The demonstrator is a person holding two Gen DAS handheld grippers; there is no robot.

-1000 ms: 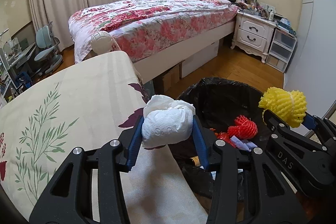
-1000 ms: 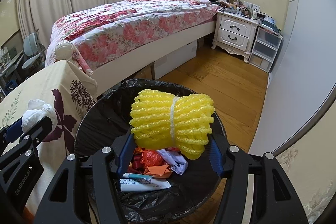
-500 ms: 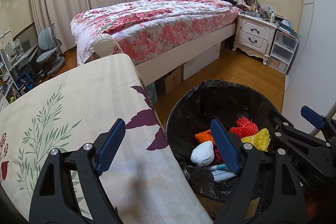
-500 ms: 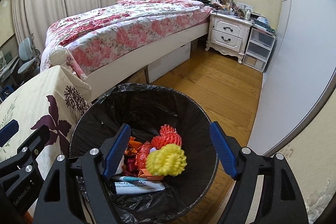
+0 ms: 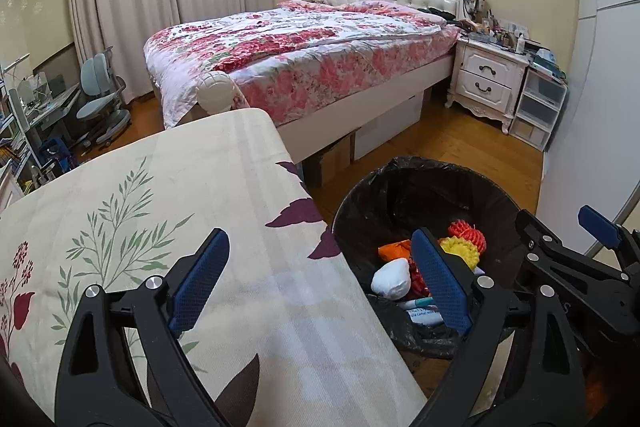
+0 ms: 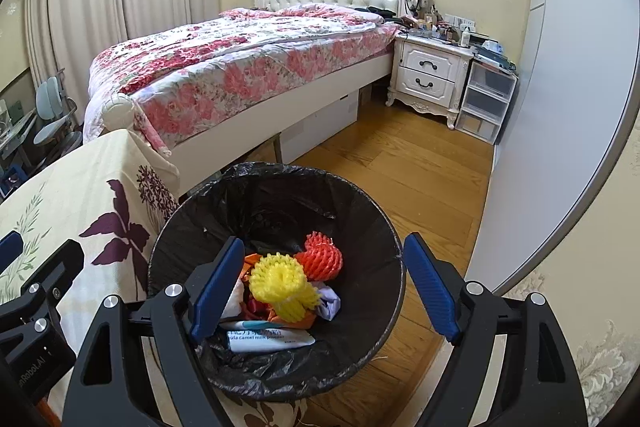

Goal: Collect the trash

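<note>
A round bin with a black liner (image 6: 360, 203) (image 5: 404, 171) stands on the floor beside the table. Inside lie a yellow foam net (image 6: 282, 285) (image 5: 460, 251), a red foam net (image 6: 322, 255) (image 5: 468, 231), a white tissue wad (image 5: 392, 279), an orange scrap (image 5: 392, 250) and a white packet (image 6: 272, 339). My left gripper (image 5: 320, 287) is open and empty, over the table edge and the bin's rim. My right gripper (image 6: 324, 291) is open and empty above the bin; it also shows at the right of the left wrist view (image 5: 560, 239).
A table with a cream floral cloth (image 5: 160, 211) (image 6: 80, 187) sits left of the bin. Behind are a bed with a floral quilt (image 5: 304, 55), a white nightstand (image 6: 428, 75), plastic drawers (image 6: 486, 103), a white wardrobe (image 6: 560, 107) and a desk chair (image 5: 100, 99).
One second ago my left gripper held the tissue wad and my right held the yellow net. Both opened and the two items fell into the bin. Both grippers have risen slightly.
</note>
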